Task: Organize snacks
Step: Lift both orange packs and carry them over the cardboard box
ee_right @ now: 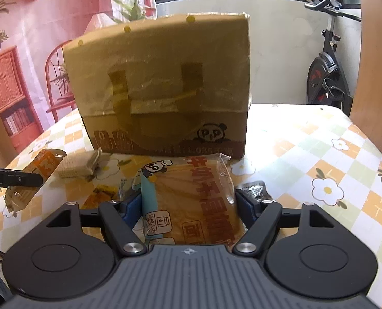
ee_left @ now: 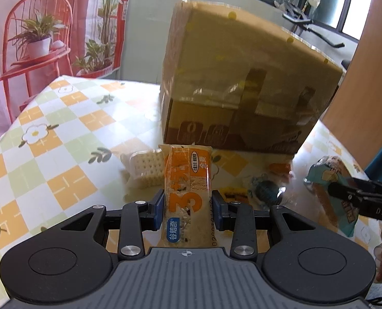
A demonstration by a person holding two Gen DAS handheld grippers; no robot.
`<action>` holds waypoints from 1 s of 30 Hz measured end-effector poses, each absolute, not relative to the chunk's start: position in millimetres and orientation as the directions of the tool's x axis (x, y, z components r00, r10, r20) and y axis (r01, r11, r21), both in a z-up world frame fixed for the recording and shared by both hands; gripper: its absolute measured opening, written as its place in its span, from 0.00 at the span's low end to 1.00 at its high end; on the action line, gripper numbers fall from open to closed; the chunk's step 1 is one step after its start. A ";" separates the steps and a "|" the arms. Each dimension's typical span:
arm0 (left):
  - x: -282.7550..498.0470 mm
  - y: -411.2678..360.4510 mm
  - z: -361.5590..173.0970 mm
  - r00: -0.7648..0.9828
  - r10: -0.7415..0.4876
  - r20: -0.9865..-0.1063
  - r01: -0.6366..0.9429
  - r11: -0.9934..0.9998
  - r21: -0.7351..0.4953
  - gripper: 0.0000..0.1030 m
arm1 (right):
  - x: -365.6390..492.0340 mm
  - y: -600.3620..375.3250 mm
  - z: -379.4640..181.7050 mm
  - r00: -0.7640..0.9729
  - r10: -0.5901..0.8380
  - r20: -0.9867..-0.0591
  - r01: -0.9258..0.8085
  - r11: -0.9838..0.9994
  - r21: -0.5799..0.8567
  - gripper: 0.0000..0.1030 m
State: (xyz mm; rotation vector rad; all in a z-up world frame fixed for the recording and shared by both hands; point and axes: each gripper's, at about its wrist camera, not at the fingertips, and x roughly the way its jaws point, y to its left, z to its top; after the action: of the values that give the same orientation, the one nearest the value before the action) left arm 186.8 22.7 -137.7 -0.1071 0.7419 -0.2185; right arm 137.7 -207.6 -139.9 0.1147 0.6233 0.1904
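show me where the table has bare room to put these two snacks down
Bare tablecloth lies right of the cardboard box, out to the table's far edge, and left of the box beyond the cracker pack. The strip in front of the box is crowded with loose snacks.

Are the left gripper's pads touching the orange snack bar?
Touching: the left wrist view shows both blue pads of the left gripper pressed against the orange snack bar.
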 end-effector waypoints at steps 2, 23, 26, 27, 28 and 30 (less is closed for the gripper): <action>187.1 22.8 -131.6 0.729 -0.239 -0.641 0.160 0.971 -0.180 0.38 | 137.4 -207.2 -136.6 0.800 0.214 -0.561 -0.145 0.976 0.165 0.73; 203.2 -2.3 -88.2 0.787 -0.340 -0.515 0.283 0.940 -0.188 0.38 | 143.9 -212.8 -78.4 0.883 0.185 -0.432 -0.142 0.981 0.130 0.73; 205.0 -5.0 -82.9 0.795 -0.351 -0.495 0.297 0.936 -0.187 0.38 | 146.0 -215.0 -71.7 0.890 0.187 -0.417 -0.142 0.980 0.136 0.73; 205.4 -5.7 -80.7 0.799 -0.355 -0.485 0.303 0.935 -0.185 0.38 | 146.4 -216.5 -68.5 0.894 0.187 -0.408 -0.141 0.980 0.139 0.73; 205.5 -6.9 -78.7 0.804 -0.357 -0.476 0.308 0.934 -0.181 0.38 | 146.6 -217.2 -65.7 0.897 0.186 -0.400 -0.140 0.980 0.142 0.73; 206.8 -8.0 -76.2 0.808 -0.362 -0.465 0.316 0.932 -0.177 0.38 | 149.2 -219.7 -60.3 0.902 0.189 -0.388 -0.140 0.978 0.151 0.73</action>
State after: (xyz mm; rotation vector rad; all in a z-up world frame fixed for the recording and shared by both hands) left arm 206.8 -8.0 -76.2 -0.0923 0.5156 -0.3627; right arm 149.2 -219.7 -60.3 0.1208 0.4126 0.1710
